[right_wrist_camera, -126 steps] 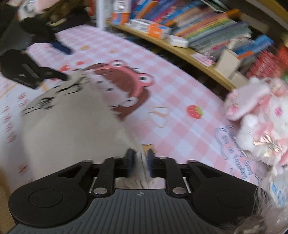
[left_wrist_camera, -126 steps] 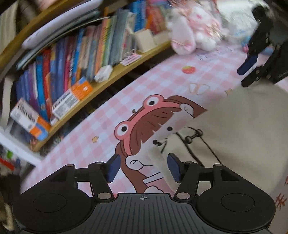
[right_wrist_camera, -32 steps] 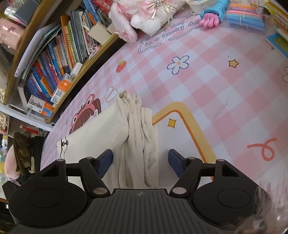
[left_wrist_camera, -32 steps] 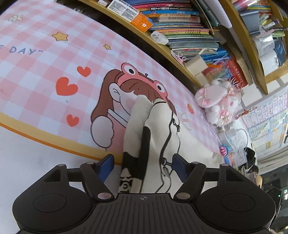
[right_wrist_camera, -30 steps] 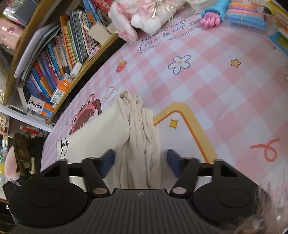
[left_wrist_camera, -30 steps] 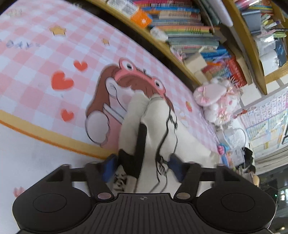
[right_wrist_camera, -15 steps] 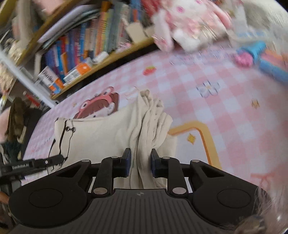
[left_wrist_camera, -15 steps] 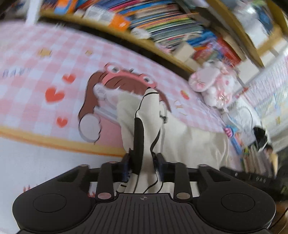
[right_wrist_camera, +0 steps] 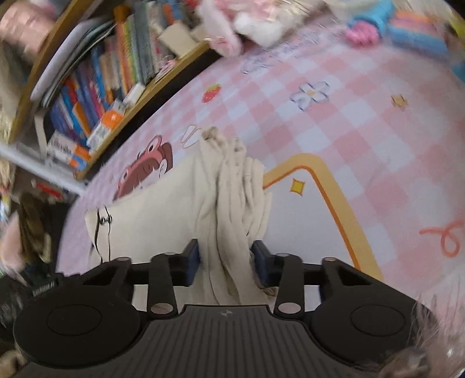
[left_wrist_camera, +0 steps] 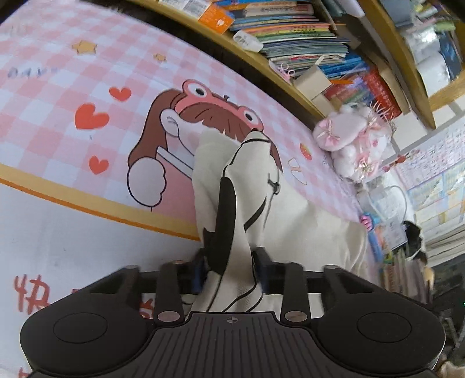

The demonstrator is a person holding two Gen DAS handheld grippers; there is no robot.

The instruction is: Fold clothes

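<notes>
**Both grippers clamped on a cream garment over the pink mat**

Left wrist view: the left gripper (left_wrist_camera: 229, 273) has its jaws drawn in on a bunched end of the garment (left_wrist_camera: 305, 221); cream cloth with black printed lines and a broad black stripe rises between the blue pads; the rest of the garment spreads away from the gripper across the mat (left_wrist_camera: 58, 96), covering part of the cartoon frog-hat figure (left_wrist_camera: 203, 110) printed there; beyond the figure runs a wooden shelf (left_wrist_camera: 261, 64) holding stacked books (left_wrist_camera: 293, 35), a small orange-and-white box and a cardboard box; a pink plush toy (left_wrist_camera: 348, 136) sits on the mat at the shelf's far end; the things past the garment's far edge are small and blurred, and I cannot tell what they are.

Right wrist view: the right gripper (right_wrist_camera: 228, 266) is closed on a gathered, pleated end of the garment (right_wrist_camera: 151, 212), folds packed between its pads; the flat part lies left of the gripper on the mat (right_wrist_camera: 363, 130), with a bit of black print at its far left corner; it hides most of the frog-hat figure (right_wrist_camera: 145, 168); the shelf (right_wrist_camera: 162, 87) behind holds upright books (right_wrist_camera: 116, 67) and boxes; the plush toy (right_wrist_camera: 247, 20) and blue and pink items at the top edge are motion-blurred; a dark shape at the lower left is cut off.
</notes>
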